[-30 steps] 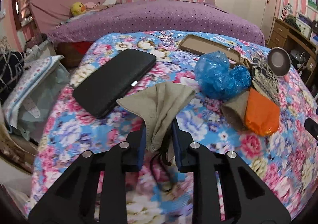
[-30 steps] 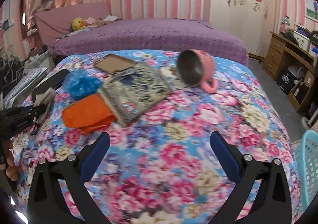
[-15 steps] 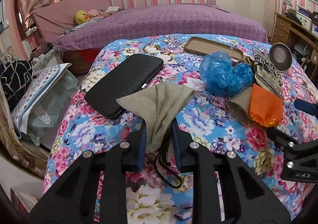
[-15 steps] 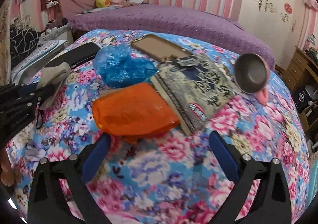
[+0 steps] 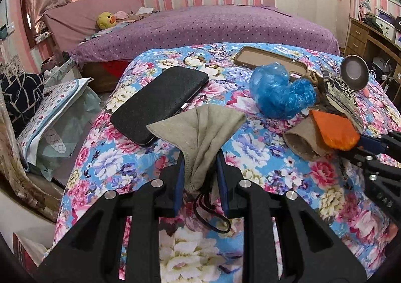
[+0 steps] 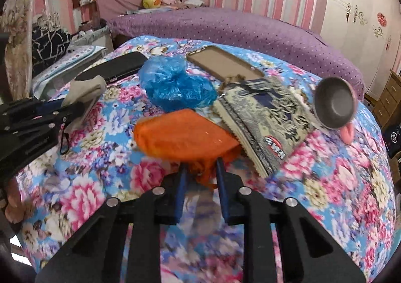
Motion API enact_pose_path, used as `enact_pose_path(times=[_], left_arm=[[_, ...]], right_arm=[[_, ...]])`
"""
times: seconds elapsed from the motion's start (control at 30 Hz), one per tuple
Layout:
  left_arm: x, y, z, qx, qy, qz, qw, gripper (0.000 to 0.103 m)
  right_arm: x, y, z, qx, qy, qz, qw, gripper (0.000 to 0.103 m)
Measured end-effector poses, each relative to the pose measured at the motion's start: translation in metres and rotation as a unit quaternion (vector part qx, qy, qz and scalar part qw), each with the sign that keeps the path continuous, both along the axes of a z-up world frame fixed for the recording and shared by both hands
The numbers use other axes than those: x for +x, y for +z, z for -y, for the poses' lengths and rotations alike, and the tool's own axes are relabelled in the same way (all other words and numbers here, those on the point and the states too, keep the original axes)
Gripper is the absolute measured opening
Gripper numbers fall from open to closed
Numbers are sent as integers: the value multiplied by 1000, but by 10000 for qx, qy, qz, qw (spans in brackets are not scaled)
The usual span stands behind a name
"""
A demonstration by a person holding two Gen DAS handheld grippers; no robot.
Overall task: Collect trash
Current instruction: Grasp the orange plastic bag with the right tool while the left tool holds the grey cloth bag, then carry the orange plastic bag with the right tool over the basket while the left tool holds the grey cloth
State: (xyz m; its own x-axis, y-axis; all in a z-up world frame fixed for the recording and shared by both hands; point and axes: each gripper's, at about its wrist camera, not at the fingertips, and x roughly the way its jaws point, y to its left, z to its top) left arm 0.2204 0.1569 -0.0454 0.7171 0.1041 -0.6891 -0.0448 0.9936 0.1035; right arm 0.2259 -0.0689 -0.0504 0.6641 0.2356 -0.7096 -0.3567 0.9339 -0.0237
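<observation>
My left gripper (image 5: 200, 161) is shut on a beige face mask (image 5: 200, 130) with black ear loops, held just above the floral bedspread (image 5: 120, 157). My right gripper (image 6: 199, 168) is shut on the near edge of an orange plastic bag (image 6: 183, 136). The orange bag also shows in the left wrist view (image 5: 334, 132), with the right gripper (image 5: 371, 145) on it. A crumpled blue plastic bag (image 6: 175, 82) lies just behind the orange one. A brown cardboard tube (image 5: 303, 141) lies beside the orange bag.
A black wallet (image 5: 160, 104), a brown phone case (image 6: 223, 63), a patterned notebook (image 6: 265, 112) and a tipped pink mug (image 6: 334, 104) lie on the bedspread. A purple bed (image 5: 200, 24) stands behind. A fabric bag (image 5: 55, 122) sits left of the bed, drawers (image 5: 361, 34) at right.
My right gripper moved in to the orange bag and closed on its near edge. My left gripper still holds the mask and has barely moved.
</observation>
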Motion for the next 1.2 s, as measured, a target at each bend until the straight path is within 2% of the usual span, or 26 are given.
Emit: enact_pose_path(times=[0.23,0.47,0.83,1.2], left_arm=[[-18,17,25,126,-116,273,9995,22],[-31,29,56,-16,-223,375,9990,22],[-54,30,114,-42,-421,432,9982,22],[-59,32,150,-191,-534,592,9966,21]], right_arm=[[-26,7,51,86,-220,88,9997,23],[-51,9,101,44,-381,73,9992,23],[-75,4,201,185,-1162,115,9930,23],[-92,11,241,326,-1262,455,9904,23]])
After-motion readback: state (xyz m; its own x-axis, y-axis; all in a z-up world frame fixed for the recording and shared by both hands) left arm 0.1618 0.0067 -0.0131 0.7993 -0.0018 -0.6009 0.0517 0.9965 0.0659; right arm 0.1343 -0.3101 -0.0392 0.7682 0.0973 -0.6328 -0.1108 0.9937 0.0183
